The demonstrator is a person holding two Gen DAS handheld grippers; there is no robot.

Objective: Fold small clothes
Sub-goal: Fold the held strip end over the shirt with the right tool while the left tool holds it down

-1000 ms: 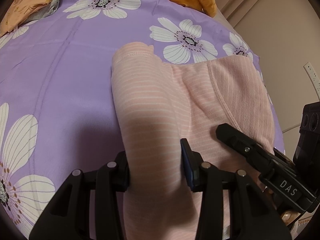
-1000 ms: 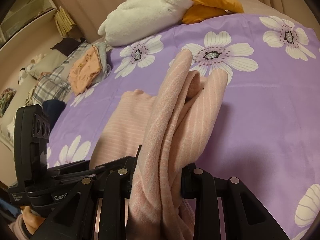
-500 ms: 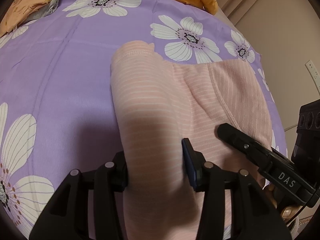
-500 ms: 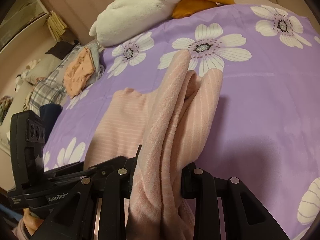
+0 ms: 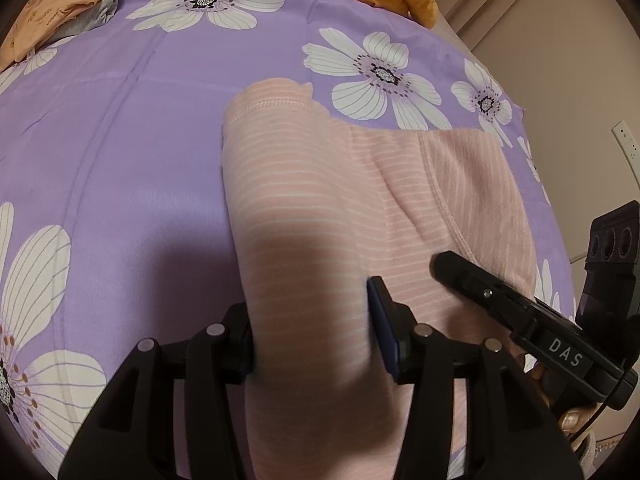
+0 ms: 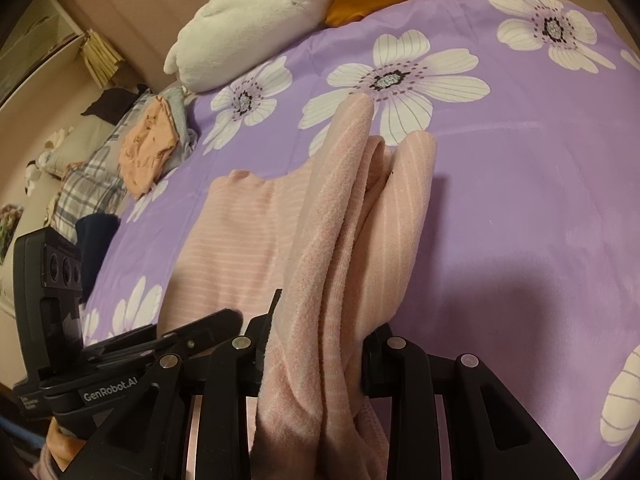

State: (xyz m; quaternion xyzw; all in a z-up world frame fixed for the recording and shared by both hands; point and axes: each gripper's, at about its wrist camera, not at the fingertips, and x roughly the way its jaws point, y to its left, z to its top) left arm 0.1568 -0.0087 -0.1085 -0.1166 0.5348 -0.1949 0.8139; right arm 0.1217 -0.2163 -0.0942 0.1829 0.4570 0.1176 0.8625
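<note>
A pink striped garment lies on the purple flowered bedspread. One folded length of it rises between the fingers of my left gripper; the jaws are opening and the cloth still fills the gap from pad to pad. In the right wrist view my right gripper is shut on a bunched, lifted fold of the same garment, whose flat part lies to the left. The right gripper's finger shows at the garment's right side, close beside my left gripper. A person's fingers hold its handle.
A white and orange plush toy lies at the bed's far end. An orange folded garment on grey cloth sits at the far left, near a plaid pillow. The bedspread ends at the right near a wall with a socket.
The left gripper's jaws have widened slightly around the pink fold. The right gripper has rolled a little with its bunch of cloth; both hands stay in place.
</note>
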